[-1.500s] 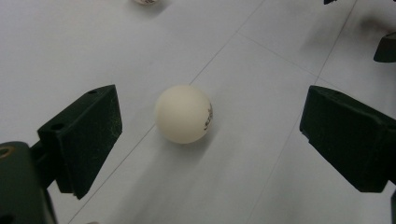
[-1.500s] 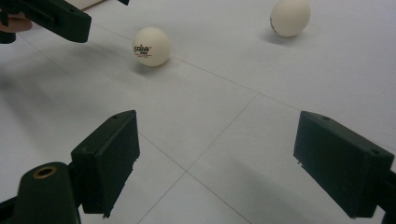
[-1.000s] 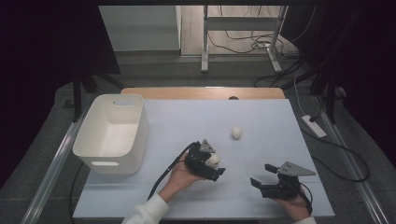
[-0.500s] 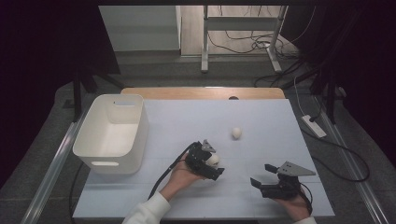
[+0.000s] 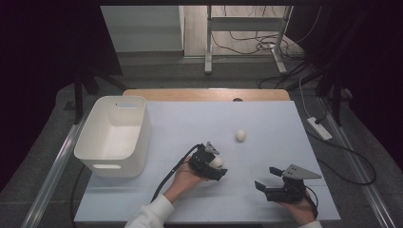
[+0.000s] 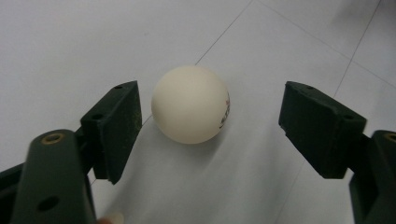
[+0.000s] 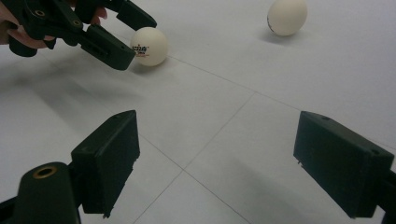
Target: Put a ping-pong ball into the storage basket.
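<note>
Landmark: the white storage bin (image 5: 114, 135) at the left side of the worktop (image 5: 190, 118); every place below is taken from it.

Just changed: my left gripper (image 5: 216, 166) has just been closing its jaws around the ping-pong ball (image 6: 190, 103). A second ago, in the high view, it sat at the same spot to the right of the bin with the ball already between the jaws, and my hand has barely shifted since.

Left gripper state: jaws apart. In the left gripper view the ball sits between them, just beside the left pad, with a clear gap to the right pad, so nothing is clamped yet.

What that means: I judge the pick-up is halfway through; the jaws need to close further before the ball can be lifted and, most likely, carried over to the bin.

Ball in hand: on the worktop, to the right of the bin's near corner, printed lettering facing my right gripper's camera.

Right gripper (image 5: 273, 179): jaws wide apart and holding nothing, resting low on the worktop, far right of the bin, at the same place as a second ago.

Count of balls: two. The one between my left jaws, and a second ping-pong ball (image 5: 241, 135) farther from me, also right of the bin and well apart from the first.

Count of bins: one, and its inside looks empty from the high view.

Count of grippers: two, one in each hand.
</note>
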Available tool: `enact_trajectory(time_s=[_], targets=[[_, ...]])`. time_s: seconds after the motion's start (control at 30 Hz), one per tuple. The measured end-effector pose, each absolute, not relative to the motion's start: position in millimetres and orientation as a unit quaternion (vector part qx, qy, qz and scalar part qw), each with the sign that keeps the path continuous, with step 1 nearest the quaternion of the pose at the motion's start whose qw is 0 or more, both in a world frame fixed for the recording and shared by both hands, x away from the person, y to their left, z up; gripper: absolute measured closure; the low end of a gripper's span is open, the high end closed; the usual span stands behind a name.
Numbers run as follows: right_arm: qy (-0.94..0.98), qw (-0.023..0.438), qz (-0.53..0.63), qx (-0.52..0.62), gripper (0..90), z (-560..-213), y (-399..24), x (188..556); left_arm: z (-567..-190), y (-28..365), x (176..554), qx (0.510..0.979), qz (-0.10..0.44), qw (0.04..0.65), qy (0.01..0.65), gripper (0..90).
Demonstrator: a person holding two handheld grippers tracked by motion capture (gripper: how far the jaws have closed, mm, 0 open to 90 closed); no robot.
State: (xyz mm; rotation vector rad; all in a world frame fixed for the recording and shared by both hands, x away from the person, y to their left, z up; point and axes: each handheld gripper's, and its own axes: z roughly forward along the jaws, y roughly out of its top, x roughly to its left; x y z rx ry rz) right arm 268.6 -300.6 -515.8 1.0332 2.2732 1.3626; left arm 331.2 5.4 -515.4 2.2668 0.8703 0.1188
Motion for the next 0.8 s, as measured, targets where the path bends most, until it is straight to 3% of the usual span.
enact_trajectory(time_s=[0.2,0.4,0.8], targets=[[0.790,0.148,0.473,0.359,14.5,-515.8,-300.8,268.7,-516.2,5.0,331.1,0.879,0.049,0.343,0.329,32.1],[0.790,0.148,0.474,0.358,14.5,-515.6,-300.8,268.4,-516.5,5.1,330.6,0.881,0.057,0.337,0.326,49.1],[0.791,0.150,0.474,0.357,14.5,-515.4,-300.5,267.9,-513.8,10.5,331.9,0.876,0.067,0.344,0.331,50.9]])
